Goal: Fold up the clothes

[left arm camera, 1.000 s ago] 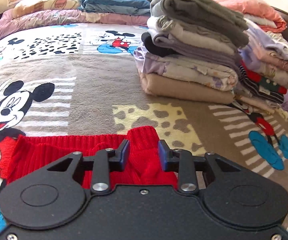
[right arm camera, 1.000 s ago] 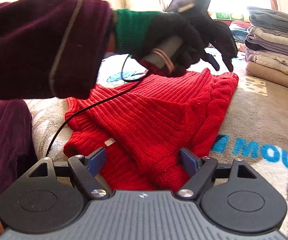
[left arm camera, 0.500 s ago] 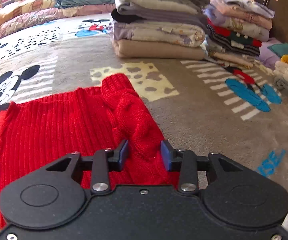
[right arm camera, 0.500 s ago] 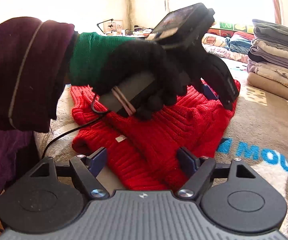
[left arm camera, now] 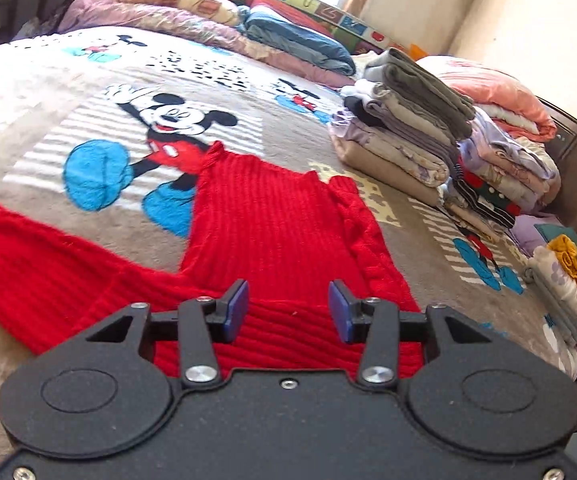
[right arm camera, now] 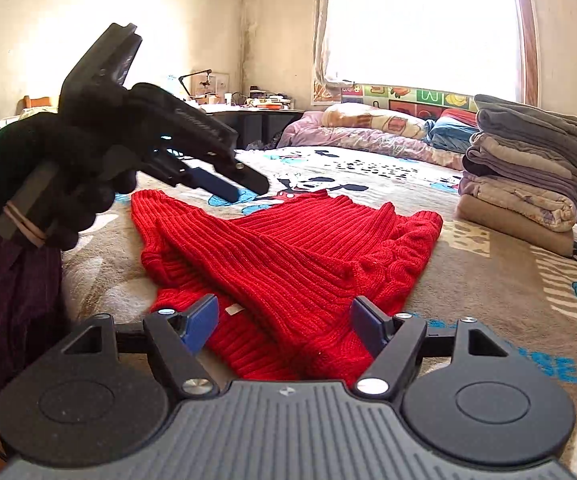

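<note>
Your left gripper (left arm camera: 287, 306) is opening its jaws above the red sweater (left arm camera: 272, 236), blue pads clear of the knit and gripping nothing; a second ago those pads sat much closer together at the far hem, and since then you have pulled back toward the near edge. Your right gripper (right arm camera: 284, 320) is closing its jaws, still wide, with the sweater's near fold lying between and below them, ungripped. Ahead of both tools the sweater lies spread on the cartoon blanket (left arm camera: 88, 120), one sleeve (left arm camera: 28, 256) trailing to the left tool's left. Your gloved left hand (right arm camera: 60, 184) now hangs left of the garment, no longer over it. Folded piles (left arm camera: 404, 136) stand beyond, to the right.
</note>
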Motion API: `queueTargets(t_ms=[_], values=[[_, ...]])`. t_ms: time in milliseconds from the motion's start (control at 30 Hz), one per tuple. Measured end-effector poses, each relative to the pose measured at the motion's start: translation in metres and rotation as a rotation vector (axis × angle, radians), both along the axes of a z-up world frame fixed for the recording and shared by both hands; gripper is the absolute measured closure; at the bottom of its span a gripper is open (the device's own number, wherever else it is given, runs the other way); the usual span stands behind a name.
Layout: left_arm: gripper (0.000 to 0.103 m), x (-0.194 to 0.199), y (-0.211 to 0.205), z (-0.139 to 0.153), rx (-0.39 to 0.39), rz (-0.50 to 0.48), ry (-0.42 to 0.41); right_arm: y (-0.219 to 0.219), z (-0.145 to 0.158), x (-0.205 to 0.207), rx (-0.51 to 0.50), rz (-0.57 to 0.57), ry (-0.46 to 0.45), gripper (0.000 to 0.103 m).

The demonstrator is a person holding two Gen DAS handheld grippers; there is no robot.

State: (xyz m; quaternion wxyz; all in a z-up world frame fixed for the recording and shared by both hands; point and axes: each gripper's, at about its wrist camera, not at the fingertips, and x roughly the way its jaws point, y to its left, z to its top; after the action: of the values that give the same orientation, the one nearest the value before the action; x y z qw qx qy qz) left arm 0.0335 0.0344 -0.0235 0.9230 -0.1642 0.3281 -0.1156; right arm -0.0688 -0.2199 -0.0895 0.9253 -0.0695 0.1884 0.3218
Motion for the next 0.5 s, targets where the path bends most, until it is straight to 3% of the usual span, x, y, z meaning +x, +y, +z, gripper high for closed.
queueTargets(t_ms=[133, 200, 333, 500], values=[[0.06, -0.006, 0.021, -0.001, -0.064, 0.068, 0.034, 0.026, -0.019, 0.003, -0.14, 0.07, 0.082, 0.011], [0.06, -0.013, 0.033, -0.003, -0.087, 0.11, 0.047, 0.034, -0.018, -0.001, -0.187, 0.079, 0.07, 0.012], [0.06, -0.022, 0.056, -0.006, -0.166, 0.223, 0.066, 0.018, -0.001, -0.013, -0.115, 0.046, 0.038, 0.021], [0.06, -0.028, 0.084, -0.011, -0.315, 0.336, 0.107, 0.008, 0.007, -0.015, -0.063, 0.018, 0.01, 0.021]])
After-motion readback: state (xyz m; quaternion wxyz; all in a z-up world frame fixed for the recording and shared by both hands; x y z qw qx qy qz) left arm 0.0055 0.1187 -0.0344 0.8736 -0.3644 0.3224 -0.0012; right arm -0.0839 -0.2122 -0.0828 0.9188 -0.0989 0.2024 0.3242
